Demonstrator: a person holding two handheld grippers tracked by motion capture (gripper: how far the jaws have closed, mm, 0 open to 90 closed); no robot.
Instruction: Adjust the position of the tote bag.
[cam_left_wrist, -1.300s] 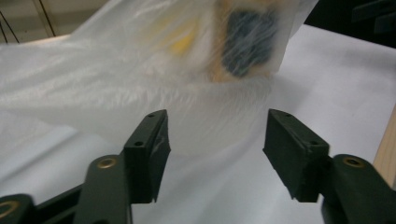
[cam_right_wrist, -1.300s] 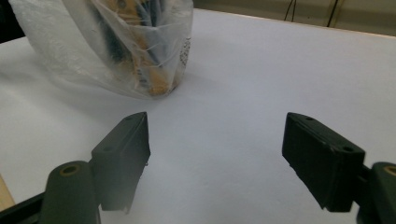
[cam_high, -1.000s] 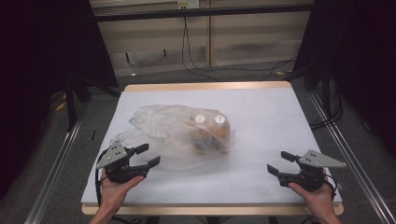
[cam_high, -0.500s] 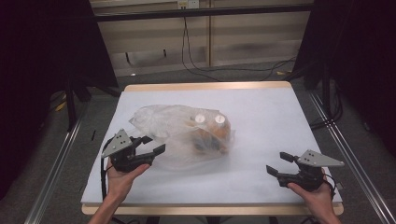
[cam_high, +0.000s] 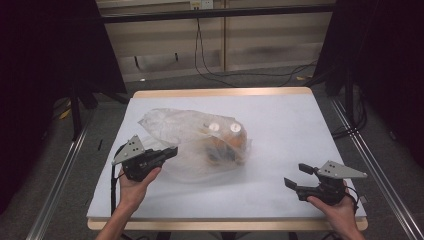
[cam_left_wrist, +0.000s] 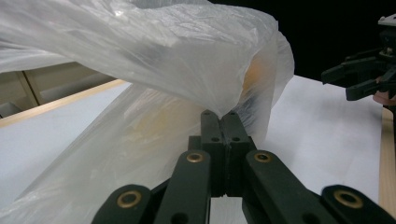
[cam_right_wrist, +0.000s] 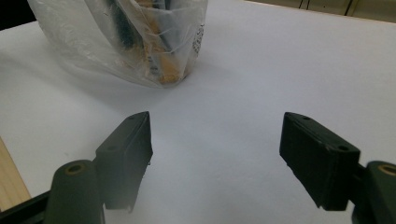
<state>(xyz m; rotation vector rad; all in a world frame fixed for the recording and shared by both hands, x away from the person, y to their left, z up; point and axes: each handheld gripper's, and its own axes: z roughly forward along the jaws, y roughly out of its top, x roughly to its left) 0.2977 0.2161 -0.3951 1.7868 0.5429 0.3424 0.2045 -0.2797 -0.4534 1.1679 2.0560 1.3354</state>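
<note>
My left gripper (cam_left_wrist: 223, 122) has just closed its jaws flat together on a fold of the plastic bag (cam_left_wrist: 154, 70), pinching the film at its near left edge; in the high view that gripper (cam_high: 167, 152) sits against the bag (cam_high: 192, 137) near the table's middle-left. My right gripper (cam_right_wrist: 215, 140) has its jaws standing wide apart with nothing between them, resting over bare white table (cam_right_wrist: 280, 70) near the front right corner (cam_high: 295, 176), well apart from the bag.

I judge the pinch is thin: only film is caught, so a quick pull could slip it free or tear it. The contents lie at the bag's far right end, so lifting from my side might tip them toward the mouth or drag the whole bag.

Count: one bag, two white caps (cam_high: 225, 127) visible through it, an orange item beneath I cannot make out, two grippers, one table
</note>
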